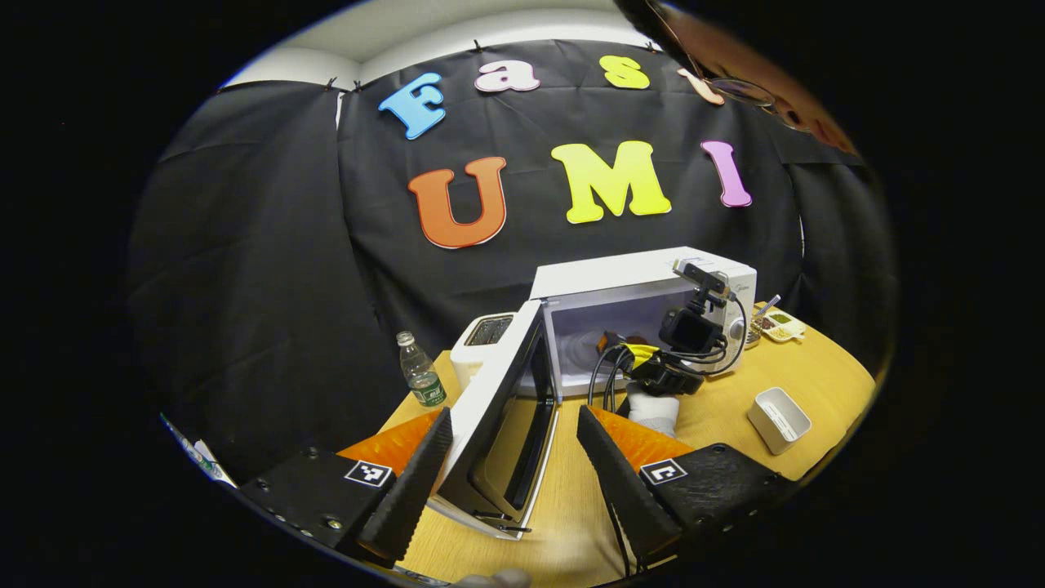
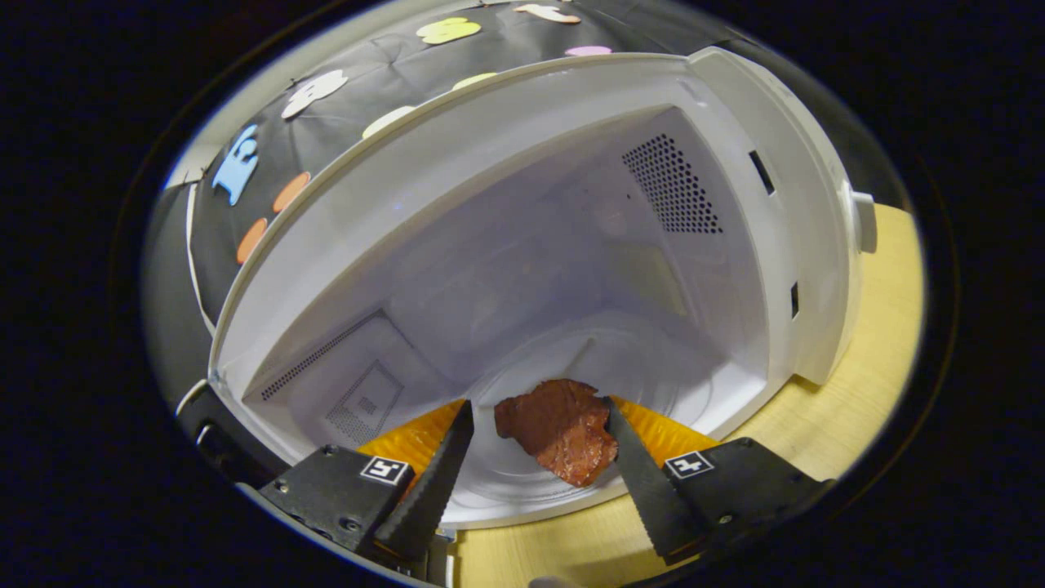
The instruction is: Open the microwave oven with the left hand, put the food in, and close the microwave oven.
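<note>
1. Door (image 1: 498,416) of microwave (image 1: 645,314) swung wide between the left hand-held gripper (image 1: 514,469) fingers, spread, keeping the cavity clear.
2. Right hand-held gripper (image 2: 535,461) spread; food (image 2: 563,429) lies on the turntable (image 2: 522,482), seemingly released.
3. Closing remains.

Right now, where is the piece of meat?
In the right gripper view, the meat lies on the turntable plate inside the open microwave, between the right gripper fingers, nearer the right one.

Food (image 2: 563,429) lies inside microwave (image 2: 522,245), on its turntable (image 2: 522,482).
</note>
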The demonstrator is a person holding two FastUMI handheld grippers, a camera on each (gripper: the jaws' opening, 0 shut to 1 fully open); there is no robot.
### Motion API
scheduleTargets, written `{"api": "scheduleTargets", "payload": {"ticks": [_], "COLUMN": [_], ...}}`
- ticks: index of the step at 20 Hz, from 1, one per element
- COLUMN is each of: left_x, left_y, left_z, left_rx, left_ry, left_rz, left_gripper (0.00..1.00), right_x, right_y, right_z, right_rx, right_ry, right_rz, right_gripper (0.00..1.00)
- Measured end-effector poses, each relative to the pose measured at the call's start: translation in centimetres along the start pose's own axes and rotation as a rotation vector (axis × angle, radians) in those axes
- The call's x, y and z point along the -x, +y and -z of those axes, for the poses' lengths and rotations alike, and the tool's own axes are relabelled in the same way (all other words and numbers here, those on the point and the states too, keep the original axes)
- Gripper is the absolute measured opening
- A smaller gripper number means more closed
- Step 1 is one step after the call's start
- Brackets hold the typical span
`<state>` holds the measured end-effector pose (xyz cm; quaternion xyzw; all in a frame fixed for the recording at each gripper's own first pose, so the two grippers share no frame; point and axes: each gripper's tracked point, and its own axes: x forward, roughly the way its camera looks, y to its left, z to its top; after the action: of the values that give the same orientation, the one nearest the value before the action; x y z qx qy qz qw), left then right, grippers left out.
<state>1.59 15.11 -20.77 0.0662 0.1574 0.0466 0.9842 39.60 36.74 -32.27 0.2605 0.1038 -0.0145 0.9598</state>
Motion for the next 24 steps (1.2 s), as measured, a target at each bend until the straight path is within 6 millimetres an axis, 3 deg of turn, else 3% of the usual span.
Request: {"api": "scheduleTargets", "payload": {"ticks": [3,4,5,6,7,8,9,10,11,12,15,16,17,18,19,20,21,22,23,24], "left_x": [0.0,0.1,0.1,0.1,0.2,0.3,0.4,0.5,0.7,0.8,1.4,1.6,1.8,2.0,2.3,2.5,2.7,2.9,3.1,3.2], "left_y": [0.1,0.1,0.1,0.2,0.3,0.4,0.5,0.6,0.7,0.9,2.1,2.6,3.1,3.7,4.4,4.9,5.4,6.1,6.7,7.2], "left_z": [0.0,0.0,-0.2,-0.2,-0.3,-0.5,-0.6,-0.9,-1.0,-1.0,-2.2,-2.5,-2.9,-3.5,-3.9,-4.5,-4.9,-5.4,-6.0,-6.4], "left_rx": [0.009,0.015,0.021,0.026,0.030,0.031,0.032,0.035,0.039,0.039,0.051,0.059,0.067,0.073,0.076,0.079,0.079,0.071,0.066,0.062], "left_ry": [0.000,0.001,-0.005,-0.008,-0.012,-0.015,-0.020,-0.028,-0.030,-0.029,-0.047,-0.051,-0.056,-0.069,-0.074,-0.086,-0.092,-0.106,-0.120,-0.130], "left_rz": [-0.004,-0.007,-0.008,-0.010,-0.011,-0.014,-0.016,-0.015,-0.015,-0.017,-0.027,-0.031,-0.039,-0.046,-0.054,-0.055,-0.060,-0.065,-0.067,-0.068], "left_gripper": [0.94,0.95,0.95,0.94,0.94,0.94,0.95,0.95,0.95,0.95,0.92,0.95,0.95,0.94,0.94,0.94,0.95,0.95,0.94,0.94], "right_x": [-0.1,0.2,0.5,0.8,1.1,1.5,2.2,2.9,3.9,5.0,10.1,12.0,13.8,15.7,17.7,19.7,21.4,23.1,24.7,26.5], "right_y": [-0.2,-0.6,-0.6,-0.6,-0.5,-0.5,-0.3,0.1,0.6,1.1,1.6,1.3,0.8,0.3,-0.4,-1.4,-2.5,-3.5,-4.1,-4.5], "right_z": [0.7,0.7,0.4,0.1,-0.5,-1.1,-1.7,-2.6,-3.4,-4.3,-6.7,-8.0,-9.0,-10.1,-11.0,-12.1,-13.5,-15.0,-16.4,-17.7], "right_rx": [0.052,0.067,0.068,0.061,0.061,0.070,0.078,0.092,0.109,0.131,0.225,0.271,0.322,0.371,0.409,0.436,0.459,0.471,0.472,0.471], "right_ry": [0.031,0.033,0.033,0.034,0.026,0.024,0.025,0.018,0.020,0.026,0.062,0.058,0.068,0.083,0.097,0.108,0.112,0.108,0.103,0.097], "right_rz": [-0.012,-0.004,-0.008,-0.010,-0.016,-0.021,-0.026,-0.037,-0.057,-0.079,-0.140,-0.155,-0.171,-0.189,-0.204,-0.208,-0.199,-0.188,-0.175,-0.162], "right_gripper": [0.99,0.88,0.89,1.00,0.89,0.89,1.00,0.89,1.00,0.89,0.91,0.91,0.91,1.00,0.91,1.00,1.00,0.91,1.00,0.91]}}
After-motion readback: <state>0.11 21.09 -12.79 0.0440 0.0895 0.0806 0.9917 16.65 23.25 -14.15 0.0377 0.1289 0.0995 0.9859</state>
